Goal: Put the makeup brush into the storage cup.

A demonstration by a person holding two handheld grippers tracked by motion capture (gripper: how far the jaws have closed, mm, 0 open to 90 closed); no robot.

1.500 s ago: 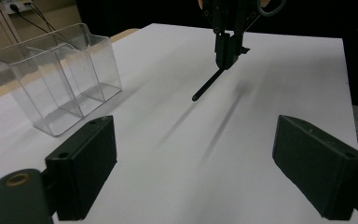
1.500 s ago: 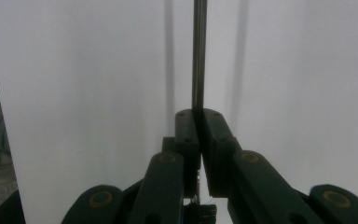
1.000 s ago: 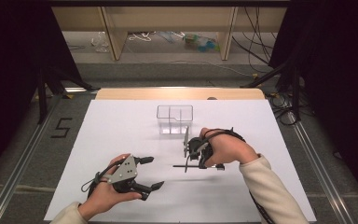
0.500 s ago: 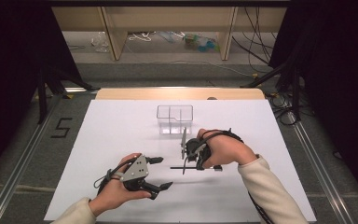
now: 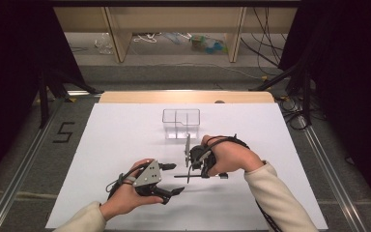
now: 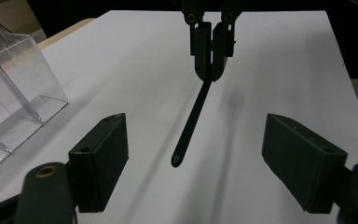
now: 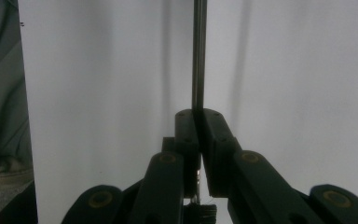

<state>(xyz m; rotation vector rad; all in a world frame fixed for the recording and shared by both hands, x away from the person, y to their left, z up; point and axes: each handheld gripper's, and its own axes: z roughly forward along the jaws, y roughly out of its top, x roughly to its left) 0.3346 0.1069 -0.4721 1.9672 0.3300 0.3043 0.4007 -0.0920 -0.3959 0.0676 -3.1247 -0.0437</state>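
Note:
A thin black rod (image 5: pixel 181 177) is held level just above the white sheet, with my right gripper (image 5: pixel 197 175) shut on it. In the right gripper view the rod (image 7: pixel 198 56) runs straight out from the pressed jaws (image 7: pixel 199 114). My left gripper (image 5: pixel 176 179) faces the rod's free end, and its jaws have just been closing a little. They still stand wide apart. In the left gripper view the rod (image 6: pixel 193 121) points toward me from the right gripper (image 6: pixel 210 72). Its rounded tip hangs between my left gripper's (image 6: pixel 196 156) pads, touching neither.
A clear plastic box (image 5: pixel 181 123) with a divider stands on the white sheet (image 5: pixel 280 159) behind the hands; it is at the left edge of the left gripper view (image 6: pixel 9 84). Beyond the table's wooden far edge (image 5: pixel 140 96) lie cables and shelving.
My left hand has moved right, toward the rod's free end, and its jaws have narrowed slightly. The right hand and the rod have stayed put.

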